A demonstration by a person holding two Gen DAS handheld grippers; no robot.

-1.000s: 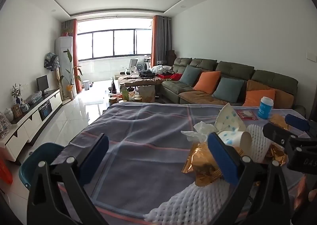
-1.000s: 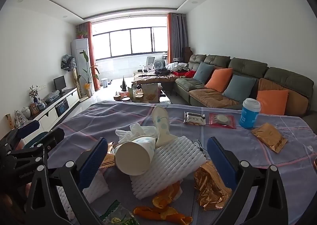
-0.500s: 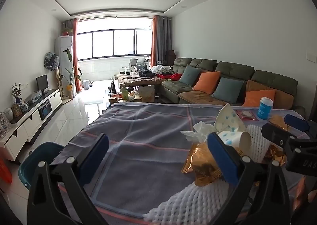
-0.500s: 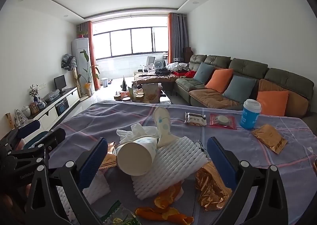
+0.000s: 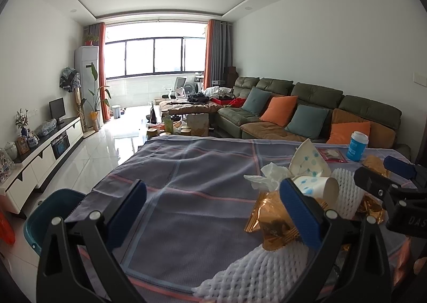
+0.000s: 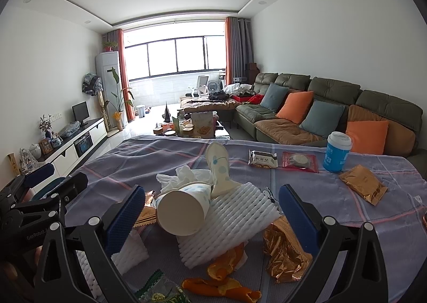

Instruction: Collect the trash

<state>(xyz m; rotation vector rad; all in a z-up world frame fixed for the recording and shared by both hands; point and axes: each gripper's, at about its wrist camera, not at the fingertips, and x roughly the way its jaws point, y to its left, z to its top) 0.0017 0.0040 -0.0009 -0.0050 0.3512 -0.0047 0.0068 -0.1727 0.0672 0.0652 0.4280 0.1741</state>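
Left wrist view, first: the left gripper (image 5: 213,204) hangs low over the cloth-covered surface (image 5: 192,177) with its jaws spread wide and nothing between them.
Trash seen from the left: a heap sits to the right of the jaws, with a gold wrapper (image 5: 272,220), a white foam net (image 5: 256,273) nearest the camera, a crumpled tissue (image 5: 267,177) and a tipped paper cup (image 5: 317,187) above.
Likely reason: the open jaws look readied for a first pick, probably at the heap's near edge.
Bin: a teal basket (image 5: 50,209) stands on the floor just off the surface's left corner, a likely drop point.
Right wrist view: the right gripper (image 6: 212,209) also has its jaws spread, framing the paper cup (image 6: 181,212), which lies on a foam sheet (image 6: 229,225).
Other litter: orange peel (image 6: 221,276) and a crinkled foil wrapper (image 6: 283,249) lie nearest the camera; snack packets (image 6: 283,160) and a blue cup (image 6: 336,152) sit well apart, farther back.
Room: a living room with a green sofa (image 6: 320,105), orange cushions, a wide window and pale tiled floor.
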